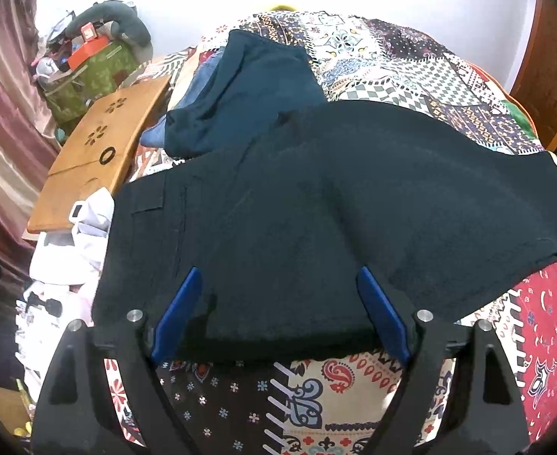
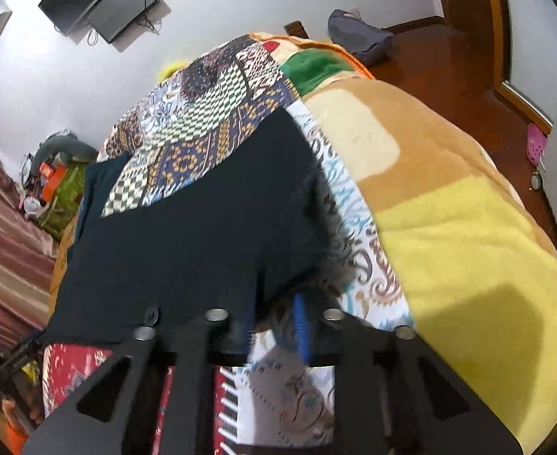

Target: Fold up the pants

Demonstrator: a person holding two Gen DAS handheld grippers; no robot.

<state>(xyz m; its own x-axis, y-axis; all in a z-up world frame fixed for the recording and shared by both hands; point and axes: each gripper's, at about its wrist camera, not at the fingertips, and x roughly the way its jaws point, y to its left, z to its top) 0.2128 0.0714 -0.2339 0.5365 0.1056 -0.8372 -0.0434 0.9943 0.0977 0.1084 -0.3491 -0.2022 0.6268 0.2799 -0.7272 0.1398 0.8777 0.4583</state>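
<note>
Black pants (image 1: 316, 208) lie spread flat on the patchwork bedspread (image 1: 392, 64). My left gripper (image 1: 280, 314) is open wide. Its blue fingers (image 1: 180, 314) straddle the pants' near edge, and the pads stand clear of the cloth. In the right wrist view the same pants (image 2: 187, 235) reach down to my right gripper (image 2: 274, 326). That gripper's blue fingers (image 2: 303, 333) stand close together at the pants' near corner. It looks shut on that corner, though the view there is blurred.
Folded teal pants (image 1: 248, 87) and blue jeans (image 1: 199, 87) lie further back on the bed. A wooden lap table (image 1: 100, 144) and white clothes (image 1: 73, 235) sit at the left. A yellow and tan blanket (image 2: 449, 227) hangs over the bed's right side.
</note>
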